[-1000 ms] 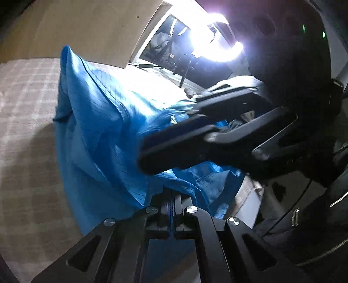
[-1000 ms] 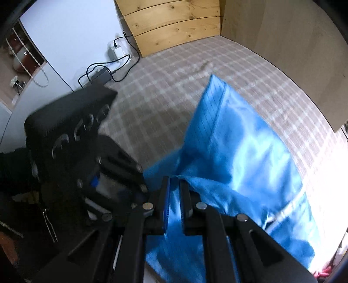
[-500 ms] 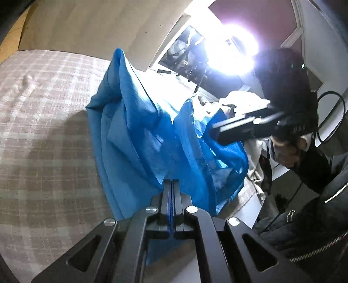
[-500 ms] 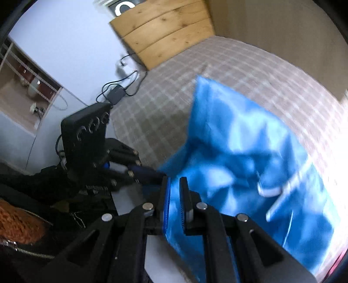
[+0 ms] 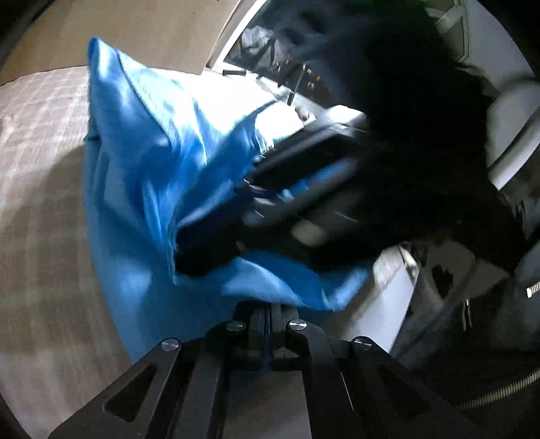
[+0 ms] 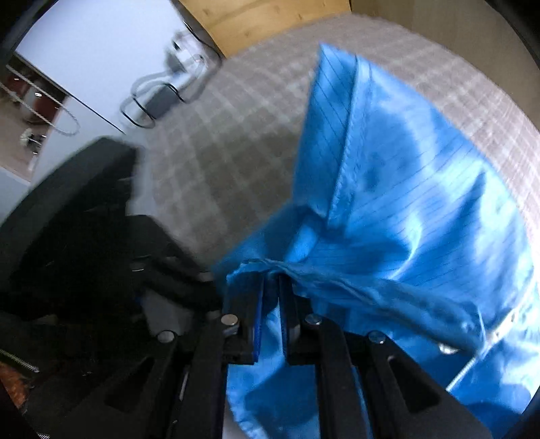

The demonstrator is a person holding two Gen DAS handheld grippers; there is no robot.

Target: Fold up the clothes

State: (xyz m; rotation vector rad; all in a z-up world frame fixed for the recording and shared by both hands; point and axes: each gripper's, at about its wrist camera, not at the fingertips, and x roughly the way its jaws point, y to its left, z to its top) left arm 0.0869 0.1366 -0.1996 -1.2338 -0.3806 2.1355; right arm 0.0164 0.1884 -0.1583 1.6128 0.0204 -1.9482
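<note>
The bed, covered in a pale checked sheet, carries most of the blue garment, which lies heaped on it with one pointed corner reaching toward the wooden headboard and its near edge lifted off the sheet. By its look the cloth is thin, light and limp, with a slight sheen and fine dark lines woven through; it creases sharply, billows where it is raised, and will likely slide over itself, so a pinch on a single loose layer may slip. The stitched seam running down from the headboard-side corner and the bunched hem nearer the claws are the firmer places to take hold. The left claw is shut tight on a fold of the garment's near edge. The right claw stands narrow with gathered hem between its jaws, a slim gap showing, so it grips the cloth rather loosely. Both holds sit close together at the edge farthest from the headboard. Small snaps glint on a pale strip beside the right claw.
</note>
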